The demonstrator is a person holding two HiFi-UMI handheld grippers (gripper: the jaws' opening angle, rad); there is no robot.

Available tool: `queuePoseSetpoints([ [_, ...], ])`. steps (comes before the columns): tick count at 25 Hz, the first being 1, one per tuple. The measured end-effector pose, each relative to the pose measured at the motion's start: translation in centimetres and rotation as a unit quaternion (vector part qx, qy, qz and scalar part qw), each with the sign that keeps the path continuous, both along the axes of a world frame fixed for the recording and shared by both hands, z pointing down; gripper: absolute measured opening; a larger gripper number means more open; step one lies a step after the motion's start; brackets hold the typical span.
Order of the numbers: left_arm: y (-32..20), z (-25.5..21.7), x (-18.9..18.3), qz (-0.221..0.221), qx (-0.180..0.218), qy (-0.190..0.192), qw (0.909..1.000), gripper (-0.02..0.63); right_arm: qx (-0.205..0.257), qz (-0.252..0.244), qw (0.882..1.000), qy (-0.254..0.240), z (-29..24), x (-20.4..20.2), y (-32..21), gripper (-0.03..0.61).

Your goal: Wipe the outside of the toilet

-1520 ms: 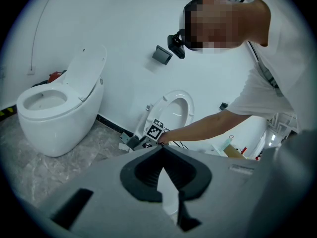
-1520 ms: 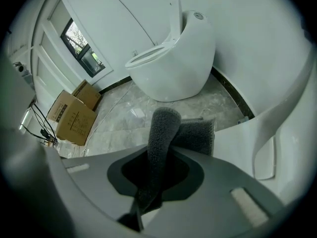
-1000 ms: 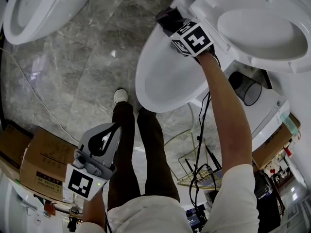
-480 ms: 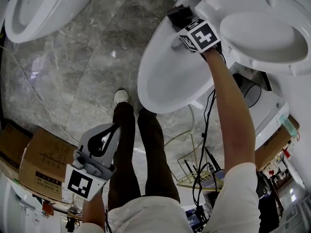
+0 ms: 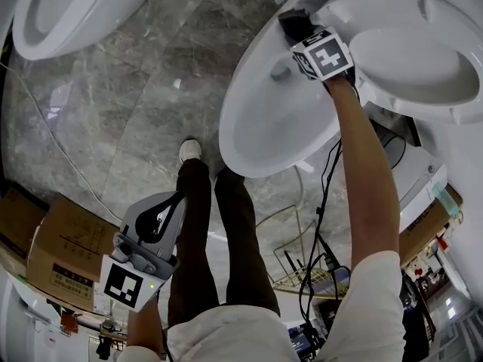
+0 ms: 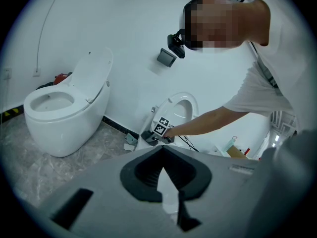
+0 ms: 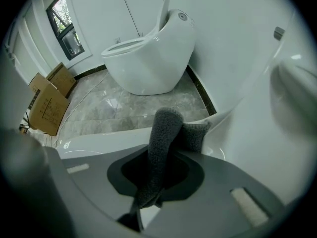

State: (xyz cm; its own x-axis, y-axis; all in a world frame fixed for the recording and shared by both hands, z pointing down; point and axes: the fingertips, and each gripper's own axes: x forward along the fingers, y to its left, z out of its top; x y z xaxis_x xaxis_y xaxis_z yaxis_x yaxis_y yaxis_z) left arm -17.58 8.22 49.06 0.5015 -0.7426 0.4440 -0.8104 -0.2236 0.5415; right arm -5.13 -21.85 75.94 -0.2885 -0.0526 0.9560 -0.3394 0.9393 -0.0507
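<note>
A white toilet [image 5: 279,119] stands in front of me with its seat and lid [image 5: 407,59] raised; the left gripper view shows it small against the wall [image 6: 181,108]. My right gripper [image 5: 290,23] is shut on a grey wiping cloth [image 7: 163,133]. The cloth's folded end presses on the toilet's white surface [image 7: 257,133] close to the hinge. My left gripper [image 5: 177,198] hangs low by my left leg, far from the toilet, with its jaws shut [image 6: 162,155] on nothing.
A second toilet [image 5: 68,13] stands at the upper left, also seen in the right gripper view [image 7: 148,63]. Cardboard boxes [image 5: 60,255] sit at the lower left. A thin cable [image 5: 60,157] crosses the marble floor. A wire rack [image 5: 302,262] and cables lie by my right side.
My right gripper has slid the cloth up and to the right along the toilet, toward the hinge. The left gripper has stayed where it was.
</note>
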Motion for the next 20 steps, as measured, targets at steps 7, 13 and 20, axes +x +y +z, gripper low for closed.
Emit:
queuePoseSetpoints([
  [7,0.4,0.0,-0.1,-0.001,0.003,0.002,1.0000,-0.002,0.018,0.013,1.000,-0.008,-0.6,0.0,0.2,0.055],
  [13,0.4,-0.6,0.6,-0.001,0.010,0.007,0.9999,-0.002,0.048,0.030,0.996,-0.071,-3.0,-0.3,3.0,0.055],
  [20,0.3,-1.7,1.8,0.010,0.020,0.005,0.9997,-0.002,0.017,0.108,0.977,-0.182,-7.0,0.6,8.6,0.055],
])
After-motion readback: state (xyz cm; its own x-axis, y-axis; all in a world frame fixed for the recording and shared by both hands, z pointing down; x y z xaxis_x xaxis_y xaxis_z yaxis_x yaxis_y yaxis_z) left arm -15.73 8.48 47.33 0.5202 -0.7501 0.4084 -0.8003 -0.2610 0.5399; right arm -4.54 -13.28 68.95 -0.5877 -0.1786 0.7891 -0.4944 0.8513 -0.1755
